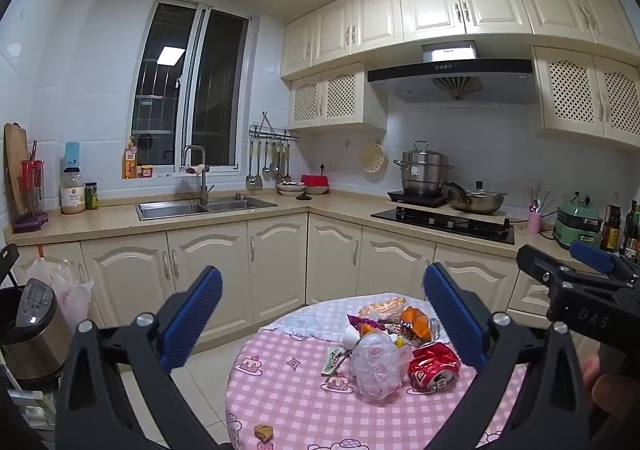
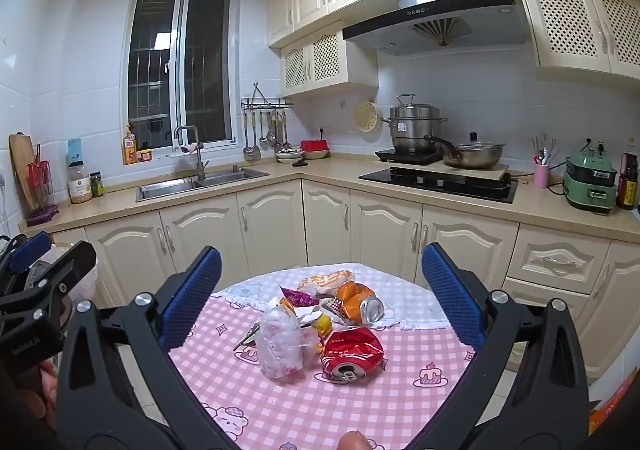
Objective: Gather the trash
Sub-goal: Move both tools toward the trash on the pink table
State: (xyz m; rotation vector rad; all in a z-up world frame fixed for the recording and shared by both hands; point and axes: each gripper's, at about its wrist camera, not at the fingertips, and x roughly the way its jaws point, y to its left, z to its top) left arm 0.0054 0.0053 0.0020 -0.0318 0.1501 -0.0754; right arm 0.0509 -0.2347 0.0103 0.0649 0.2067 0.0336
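Ahead, crushed red can [image 2: 352,354] lies on side on counter [image 2: 280,402], mouth toward camera; left claw [image 1: 322,314], right claw [image 2: 320,294] fully open, empty.

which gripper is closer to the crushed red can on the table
Right, though only slightly. The right gripper is open with the crushed red can centred just ahead of its fingers; the left gripper is open too, with the can off toward its right finger.

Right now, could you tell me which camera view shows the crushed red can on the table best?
The right wrist view shows the crushed red can best: it lies near the picture's centre, unobstructed, with its open top facing the camera. The left wrist view shows it too, but further right, close beside that gripper's right blue pad.
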